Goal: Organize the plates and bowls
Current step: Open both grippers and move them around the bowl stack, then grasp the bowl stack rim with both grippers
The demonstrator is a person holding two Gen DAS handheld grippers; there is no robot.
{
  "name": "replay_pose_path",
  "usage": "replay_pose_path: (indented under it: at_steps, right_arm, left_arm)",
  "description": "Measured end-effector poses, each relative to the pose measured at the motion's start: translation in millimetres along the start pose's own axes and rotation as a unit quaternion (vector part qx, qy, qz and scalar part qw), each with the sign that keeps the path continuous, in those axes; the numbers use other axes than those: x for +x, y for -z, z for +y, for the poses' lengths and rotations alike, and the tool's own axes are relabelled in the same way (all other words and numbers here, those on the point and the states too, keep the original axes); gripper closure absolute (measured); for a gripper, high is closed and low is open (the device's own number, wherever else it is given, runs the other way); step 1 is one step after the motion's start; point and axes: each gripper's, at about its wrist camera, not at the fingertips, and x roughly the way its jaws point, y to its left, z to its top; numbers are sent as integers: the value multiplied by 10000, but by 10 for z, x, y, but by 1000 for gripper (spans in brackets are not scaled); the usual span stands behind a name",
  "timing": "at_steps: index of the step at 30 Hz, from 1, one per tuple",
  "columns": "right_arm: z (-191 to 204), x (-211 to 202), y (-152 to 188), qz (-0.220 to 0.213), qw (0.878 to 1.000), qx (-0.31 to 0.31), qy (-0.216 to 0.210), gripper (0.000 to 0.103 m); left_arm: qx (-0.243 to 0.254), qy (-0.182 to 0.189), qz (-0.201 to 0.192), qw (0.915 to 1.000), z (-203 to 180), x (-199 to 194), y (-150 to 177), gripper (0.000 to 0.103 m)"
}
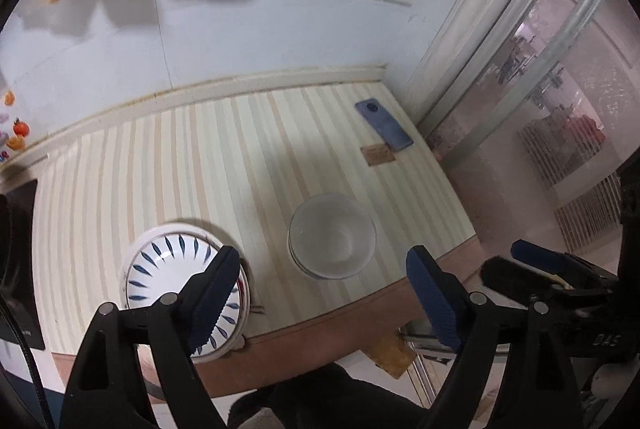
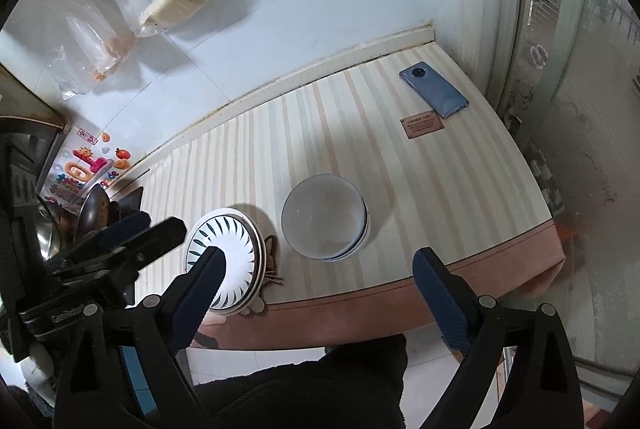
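The table (image 2: 400, 197), covered in a cream-and-tan striped cloth with a pinkish border along the near edge, sits pushed up against the wall. Near that front edge rests a stack of plates (image 2: 236, 261), the top one white with blue leaf marks, its rim just over the border. Just beside it sits a stack of white bowls (image 2: 324, 217). Well apart, at the far corner, lies a blue phone (image 2: 434, 89), camera side up, with a small brown label (image 2: 422, 127) just beside it.

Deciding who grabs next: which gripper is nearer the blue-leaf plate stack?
Left. The left gripper hangs open just above the plate stack; the right gripper sits open further right, nearer the white bowls.
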Motion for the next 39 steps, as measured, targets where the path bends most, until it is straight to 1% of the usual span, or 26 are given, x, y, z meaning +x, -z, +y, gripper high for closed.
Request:
replay_pose_path:
  at_steps: [4, 8, 9, 14, 17, 20, 22, 23, 24, 25, 26, 27, 28, 30, 32, 33, 35, 39]
  right_arm:
    - [-117, 205, -66, 160, 9996, 129, -189, 6]
    - [-317, 587, -150, 410, 9975, 343, -472, 6]
    - [-394, 728, -171, 504, 9959, 436, -610, 6]
    - [-689, 1401, -217, 933, 9878, 746, -999, 6]
    - [-859, 1851, -227, 1221, 9797, 967, -1260, 6]
    - [-997, 2273, -207, 1476, 9711, 1157, -1479, 6]
    - [-1074, 2523, -162, 1635, 9637, 1326, -1644, 6]
    - [-1108, 2638, -137, 1685, 9600, 1395, -1746, 7]
    - [-1129, 2709, -119, 1697, 9572, 1461, -1836, 8]
    - [-1153, 2805, -112, 1756, 9523, 1545, -1958, 12]
    - [-1171, 2908, -84, 1862, 9460, 1644, -2082, 19]
    - [-1184, 2990, -58, 1931, 9414, 1730, -2159, 22]
    - [-1187, 3046, -46, 1951, 9387, 1777, -2216, 25]
    - [-1193, 3154, -12, 1939, 9367, 1831, -2271, 32]
    - [-1197, 3222, -11, 1923, 9359, 1865, -2286, 40]
    - [-1204, 3251, -1, 1905, 9354, 1883, -2307, 42]
    - [-1203, 3271, 3, 1863, 9365, 1843, -2331, 43]
    - [-1160, 3268, -21, 1844, 9405, 1724, -2273, 44]
  left_arm:
    - [-103, -49, 202, 9997, 58, 252, -4, 18]
    - [-335, -43, 486, 9982, 173, 619, -37, 18]
    - [-432, -68, 598, 9973, 224, 765, -59, 18]
    - [-826, -49, 1084, 9907, 436, 1338, -111, 18]
    - [-966, 25, 1416, 9852, 528, 1710, -137, 19]
    - [-1052, 210, 1666, 9802, 585, 1994, -152, 21]
    - [-1104, 372, 1812, 9765, 601, 2155, -153, 28]
    - [-1141, 490, 1876, 9744, 609, 2227, -146, 28]
    - [-1150, 550, 1922, 9730, 608, 2276, -139, 32]
    - [-1180, 619, 1982, 9711, 613, 2336, -127, 38]
    - [-1205, 704, 2036, 9691, 615, 2383, -116, 40]
    - [-1221, 773, 2084, 9673, 623, 2427, -99, 44]
    - [-1222, 869, 2100, 9661, 620, 2466, -81, 53]
    - [-1191, 937, 2125, 9653, 612, 2513, -64, 64]
    - [-1186, 947, 2032, 9673, 633, 2513, -51, 67]
    - [-1213, 971, 1987, 9677, 647, 2501, -40, 68]
    - [-1288, 1011, 1916, 9677, 681, 2481, -17, 68]
    - [-1340, 953, 1876, 9684, 684, 2473, -5, 70]
